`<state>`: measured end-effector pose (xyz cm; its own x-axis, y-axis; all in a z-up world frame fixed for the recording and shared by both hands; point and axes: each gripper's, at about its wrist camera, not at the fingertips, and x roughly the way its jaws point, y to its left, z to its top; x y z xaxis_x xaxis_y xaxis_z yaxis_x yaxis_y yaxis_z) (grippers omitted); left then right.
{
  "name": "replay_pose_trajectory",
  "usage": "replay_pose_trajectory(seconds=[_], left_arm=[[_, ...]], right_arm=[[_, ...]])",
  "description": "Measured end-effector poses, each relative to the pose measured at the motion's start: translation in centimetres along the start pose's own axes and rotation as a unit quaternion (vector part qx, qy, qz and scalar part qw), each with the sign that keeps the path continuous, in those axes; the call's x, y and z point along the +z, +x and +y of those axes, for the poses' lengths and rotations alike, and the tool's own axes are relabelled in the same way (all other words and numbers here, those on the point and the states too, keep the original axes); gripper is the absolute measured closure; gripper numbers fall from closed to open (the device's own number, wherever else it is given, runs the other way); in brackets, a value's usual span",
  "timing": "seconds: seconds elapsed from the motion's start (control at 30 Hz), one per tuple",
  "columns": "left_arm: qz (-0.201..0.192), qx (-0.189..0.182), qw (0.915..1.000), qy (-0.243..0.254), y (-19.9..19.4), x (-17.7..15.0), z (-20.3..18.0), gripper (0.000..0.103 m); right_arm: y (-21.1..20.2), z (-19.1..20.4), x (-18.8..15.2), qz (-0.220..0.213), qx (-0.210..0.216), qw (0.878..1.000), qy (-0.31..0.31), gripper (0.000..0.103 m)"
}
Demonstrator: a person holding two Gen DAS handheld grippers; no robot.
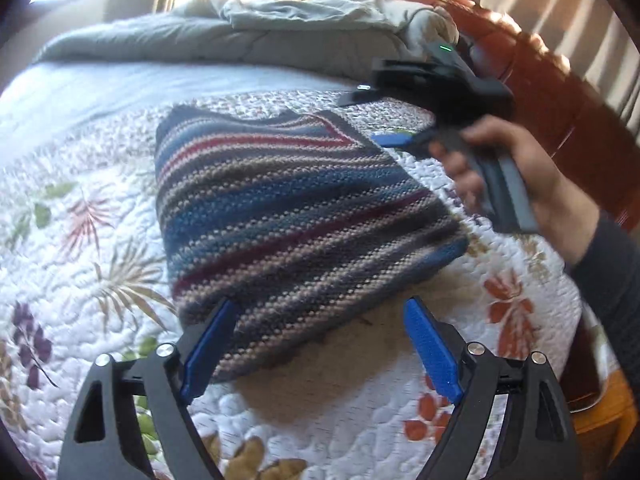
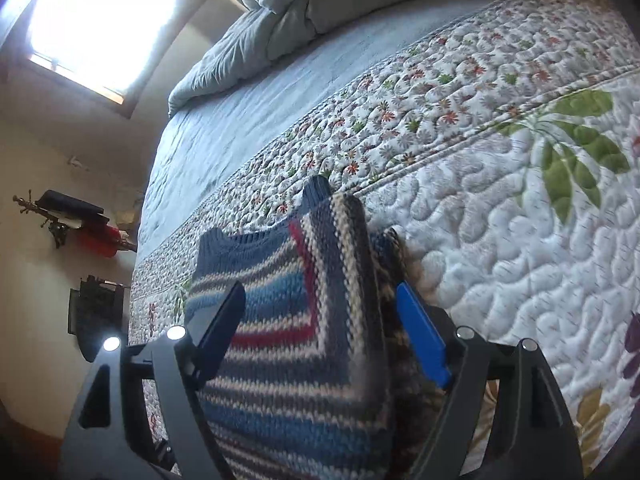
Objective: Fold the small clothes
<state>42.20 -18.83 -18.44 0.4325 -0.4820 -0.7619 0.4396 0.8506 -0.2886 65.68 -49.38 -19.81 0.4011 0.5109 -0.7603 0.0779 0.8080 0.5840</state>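
Observation:
A striped knitted sweater [image 1: 288, 216] in blue, red, grey and beige lies folded into a rough rectangle on the floral quilt [image 1: 72, 240]. My left gripper [image 1: 320, 320] is open at the sweater's near edge, its left blue pad [image 1: 208, 348] touching the knit. My right gripper [image 1: 394, 140] is held in a hand at the sweater's far right corner. In the right wrist view the right gripper [image 2: 320, 300] is open, its jaws on either side of the sweater's [image 2: 296, 344] neck end, not closed on it.
A rumpled grey duvet [image 1: 240, 36] lies at the far end of the bed, over a pale blue sheet [image 2: 240, 120]. A wooden bed frame [image 1: 540, 92] runs along the right. A bright window [image 2: 100, 12] and wall hooks with hanging things [image 2: 68, 216] are at the left.

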Motion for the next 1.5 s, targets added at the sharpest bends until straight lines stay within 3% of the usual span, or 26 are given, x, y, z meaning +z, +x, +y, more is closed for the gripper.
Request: replay_pose_trajectory(seconds=[0.03, 0.1, 0.27, 0.33, 0.37, 0.4, 0.43, 0.47, 0.5, 0.77, 0.87, 0.93, 1.03, 1.27, 1.37, 1.5], left_arm=[[0.0, 0.007, 1.0, 0.006, 0.2, -0.1, -0.1, 0.016], [-0.005, 0.022, 0.9995, 0.023, 0.3, -0.2, -0.3, 0.016], [-0.019, 0.056, 0.9973, 0.043, 0.3, -0.5, -0.5, 0.016], [-0.023, 0.06, 0.9967, 0.05, 0.2, -0.3, -0.9, 0.016], [-0.023, 0.06, 0.9966, 0.052, 0.0, -0.3, -0.9, 0.016], [-0.023, 0.061, 0.9964, 0.054, -0.2, -0.2, -0.9, 0.016], [-0.024, 0.061, 0.9964, 0.054, -0.3, -0.1, -0.8, 0.016], [-0.025, 0.06, 0.9964, 0.054, -0.6, 0.0, -0.6, 0.016], [-0.026, 0.06, 0.9965, 0.053, -0.8, 0.1, -0.5, 0.016], [-0.008, 0.055, 0.9983, 0.02, -1.3, 1.2, 2.0, 0.016], [-0.003, 0.032, 0.9994, -0.011, -1.5, 2.2, 4.0, 0.016], [-0.003, -0.014, 0.998, -0.062, -1.3, 3.2, 7.0, 0.014], [0.018, -0.094, 0.9842, -0.149, 0.4, 3.9, 11.6, 0.013], [0.041, -0.19, 0.9434, -0.269, 6.3, 4.0, 18.1, 0.013], [0.032, -0.264, 0.9187, -0.292, 7.7, 3.7, 18.9, 0.013], [0.021, -0.315, 0.8948, -0.315, 9.1, 3.8, 19.6, 0.011]], right_arm=[[0.9, 0.0, 0.3, 0.011, -0.001, 1.0, -0.005, 0.038], [2.4, 0.0, 0.5, 0.019, -0.036, 0.999, -0.036, 0.083], [2.3, -0.8, 0.8, -0.007, -0.053, 0.998, -0.045, 0.088], [1.9, -0.6, 0.5, -0.008, -0.046, 0.998, -0.048, 0.08], [1.4, -0.5, 0.3, -0.009, -0.039, 0.998, -0.047, 0.072], [0.9, -0.6, 0.1, -0.006, -0.031, 0.998, -0.046, 0.054], [0.2, -0.7, 0.0, -0.005, -0.03, 0.999, -0.043, 0.042], [-0.5, -1.1, -0.3, -0.007, -0.03, 0.999, -0.036, 0.022], [-1.3, -1.7, -0.7, -0.006, -0.02, 0.999, -0.026, 0.011], [-3.4, -7.6, -3.8, 0.04, 0.053, 0.995, 0.068, 0.007], [-2.8, -8.2, -4.9, 0.065, 0.079, 0.992, 0.07, 0.007], [-2.6, -7.9, -5.6, 0.077, 0.089, 0.991, 0.063, 0.007], [-2.2, -7.7, -6.2, 0.097, 0.11, 0.987, 0.057, 0.007], [-0.7, -7.7, -6.8, 0.108, 0.129, 0.984, 0.049, 0.003], [-0.1, -7.3, -6.6, 0.115, 0.148, 0.981, 0.042, 0.003], [1.0, -6.5, -6.3, 0.122, 0.174, 0.977, 0.029, 0.003]])
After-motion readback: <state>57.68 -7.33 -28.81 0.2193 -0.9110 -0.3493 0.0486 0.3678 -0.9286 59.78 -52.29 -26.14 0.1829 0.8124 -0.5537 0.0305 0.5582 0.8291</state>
